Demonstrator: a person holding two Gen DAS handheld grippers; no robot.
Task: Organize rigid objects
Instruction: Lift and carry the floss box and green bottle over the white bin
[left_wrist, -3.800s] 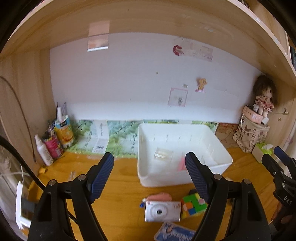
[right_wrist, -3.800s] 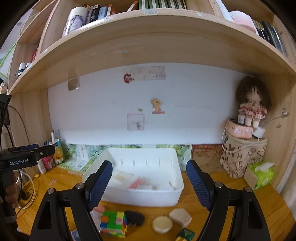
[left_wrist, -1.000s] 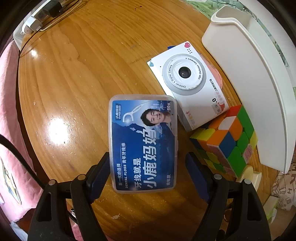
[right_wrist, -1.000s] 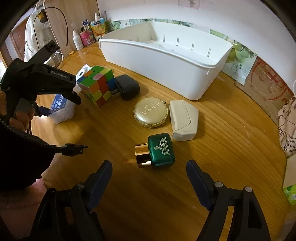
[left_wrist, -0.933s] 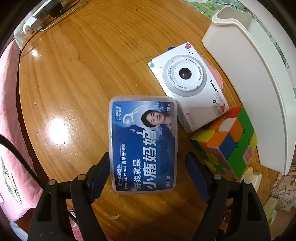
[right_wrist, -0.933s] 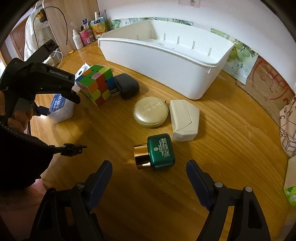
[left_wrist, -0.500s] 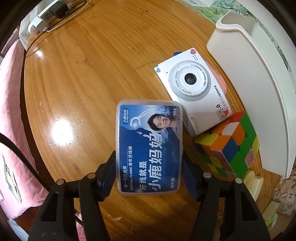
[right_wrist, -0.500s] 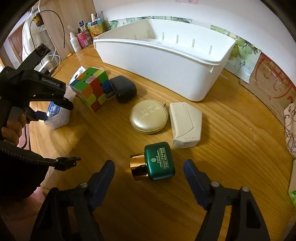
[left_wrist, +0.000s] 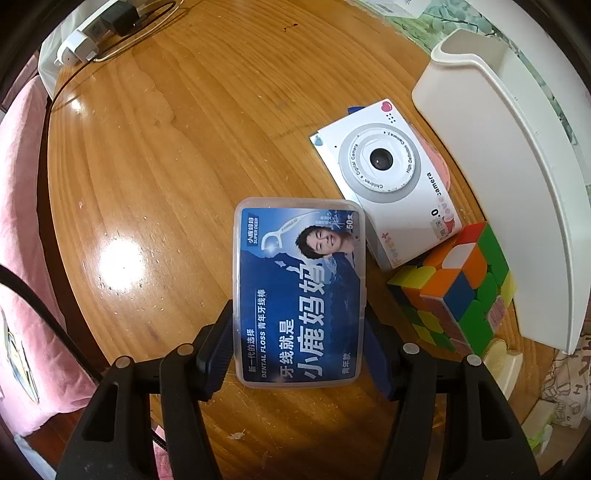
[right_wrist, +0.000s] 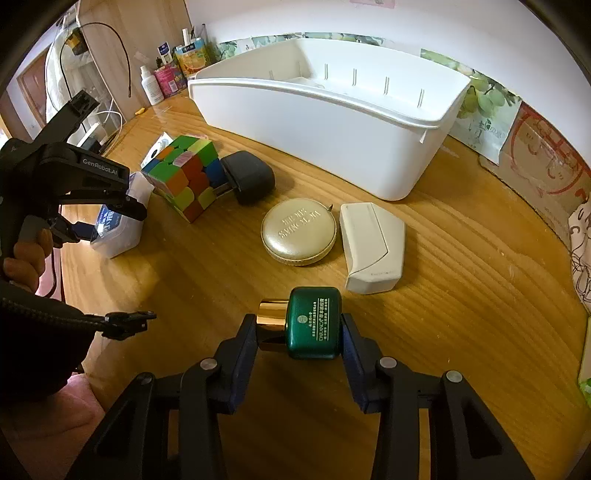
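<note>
Blue-labelled clear plastic floss box (left_wrist: 300, 291), near tabletop front edge, is pinched by left tongs (left_wrist: 298, 347); green gold-capped bottle (right_wrist: 308, 328) by right tongs (right_wrist: 298, 343). Lift both level, clear white plastic bin (right_wrist: 321, 122) rim.

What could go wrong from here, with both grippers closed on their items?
1. The left gripper clamps only the near end of the dental floss box; lifted, the far end could sag or pivot into the children's camera touching its corner.
2. The right gripper squeezes the green bottle cap to base; the glossy gold cap may slip.
3. Both loads head for the white bin; the grippers might collide.
</note>
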